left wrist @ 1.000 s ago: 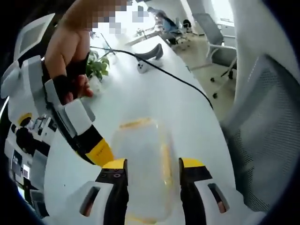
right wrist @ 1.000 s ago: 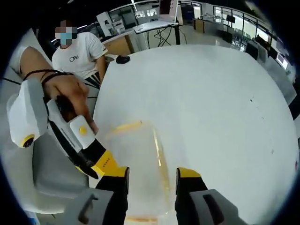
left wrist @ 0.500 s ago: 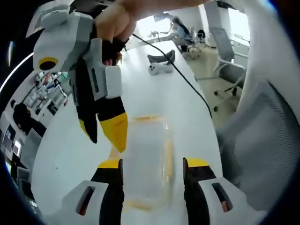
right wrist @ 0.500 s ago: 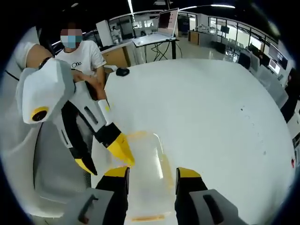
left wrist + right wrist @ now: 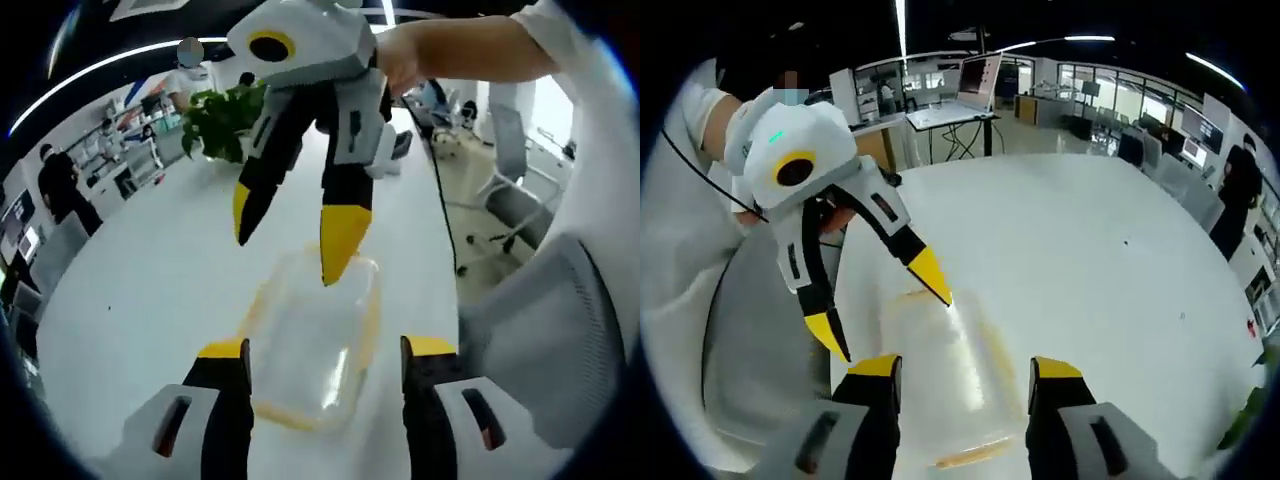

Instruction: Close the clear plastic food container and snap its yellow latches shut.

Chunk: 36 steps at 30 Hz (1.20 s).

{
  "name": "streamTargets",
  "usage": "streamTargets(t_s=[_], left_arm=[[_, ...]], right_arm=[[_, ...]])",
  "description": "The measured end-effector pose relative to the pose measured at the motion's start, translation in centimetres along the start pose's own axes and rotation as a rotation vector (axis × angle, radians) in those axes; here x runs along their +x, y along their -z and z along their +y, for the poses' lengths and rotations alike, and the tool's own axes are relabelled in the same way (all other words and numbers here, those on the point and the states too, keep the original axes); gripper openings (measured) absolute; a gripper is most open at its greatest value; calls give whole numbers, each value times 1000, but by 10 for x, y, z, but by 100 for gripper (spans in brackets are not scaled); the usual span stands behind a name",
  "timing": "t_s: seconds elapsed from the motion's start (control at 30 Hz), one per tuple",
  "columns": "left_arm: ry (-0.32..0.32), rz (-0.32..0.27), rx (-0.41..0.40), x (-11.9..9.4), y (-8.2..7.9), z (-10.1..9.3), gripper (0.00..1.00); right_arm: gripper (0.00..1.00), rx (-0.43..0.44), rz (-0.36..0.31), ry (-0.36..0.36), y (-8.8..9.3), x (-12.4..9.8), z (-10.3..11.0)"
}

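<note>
Jaws of both grippers, left gripper (image 5: 323, 355) and right gripper (image 5: 964, 368), now lifted and spread empty above the container (image 5: 310, 340) on the desk (image 5: 1090, 260); latches likely still unsnapped.

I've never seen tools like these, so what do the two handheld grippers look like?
Each has a white plastic body, black jaws tipped in yellow and a round black spot ringed in yellow on its back. The right gripper shows that in the left gripper view; the left gripper also has a small green light and a black cable.

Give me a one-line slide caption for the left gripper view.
Both open grippers, left and right, hover over a clear plastic food container with yellow latches on a white table.
</note>
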<state>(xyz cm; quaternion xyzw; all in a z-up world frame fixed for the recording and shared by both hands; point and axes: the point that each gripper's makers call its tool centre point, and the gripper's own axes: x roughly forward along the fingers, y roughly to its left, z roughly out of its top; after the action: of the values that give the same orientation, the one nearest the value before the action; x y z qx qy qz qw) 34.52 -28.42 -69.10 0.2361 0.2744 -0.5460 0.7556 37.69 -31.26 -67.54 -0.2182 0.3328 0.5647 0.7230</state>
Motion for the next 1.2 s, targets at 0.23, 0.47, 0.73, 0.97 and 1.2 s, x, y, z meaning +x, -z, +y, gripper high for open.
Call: streamTargets(t_s=[0.23,0.47,0.73,0.97,1.2], left_arm=[[-22,-25,-56,-5,2,5,64],[-60,-33,-96,-7,11,14,67],[-98,-37,-124,-8,26,21,72],[-103,-83,-152,-5,32,18,78],[-108,-79,-151,3,39,17,80]], right_arm=[[58,11,-38,57,7,-5,5],[71,53,-101,84,10,-8,8],[80,61,-103,138,31,-2,8],[89,80,-127,181,40,-2,1],[94,107,-149,178,54,4,8]])
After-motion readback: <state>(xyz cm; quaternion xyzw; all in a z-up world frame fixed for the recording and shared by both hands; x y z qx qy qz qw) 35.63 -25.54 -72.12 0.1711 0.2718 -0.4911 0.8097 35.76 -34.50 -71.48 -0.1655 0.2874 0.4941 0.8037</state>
